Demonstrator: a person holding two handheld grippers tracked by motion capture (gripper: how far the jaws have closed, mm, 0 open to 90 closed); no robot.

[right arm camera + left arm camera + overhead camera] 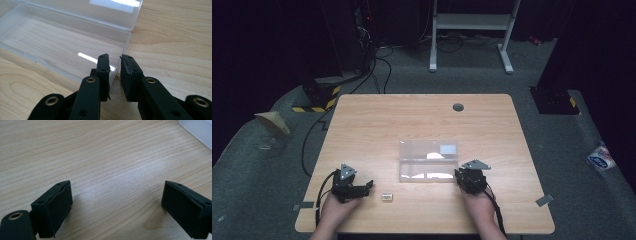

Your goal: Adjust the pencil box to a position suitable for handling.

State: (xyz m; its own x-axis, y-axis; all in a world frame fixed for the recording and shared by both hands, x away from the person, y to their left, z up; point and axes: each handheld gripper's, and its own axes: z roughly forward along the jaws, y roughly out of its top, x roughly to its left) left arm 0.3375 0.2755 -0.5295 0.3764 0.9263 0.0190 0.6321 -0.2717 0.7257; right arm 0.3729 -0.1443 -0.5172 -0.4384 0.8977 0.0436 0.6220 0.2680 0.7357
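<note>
A: Where's the clear plastic box (428, 161)?

B: Mid-tabletop (422, 117), lid open and laid flat behind it. Right claw (115, 67) straddles the box's right end wall, jaws nearly together with the thin wall between them; can't tell if the pads actually press.

A: Handling?

B: Looks light, stiff, slick, thin-walled. It'll likely skid or flex. Grip the wall low near a corner.

A: Left?

B: Left claw (116, 206) spread wide, nothing in it, over bare wood. Small block (386, 197) lies between the claws, clear of the box.
</note>
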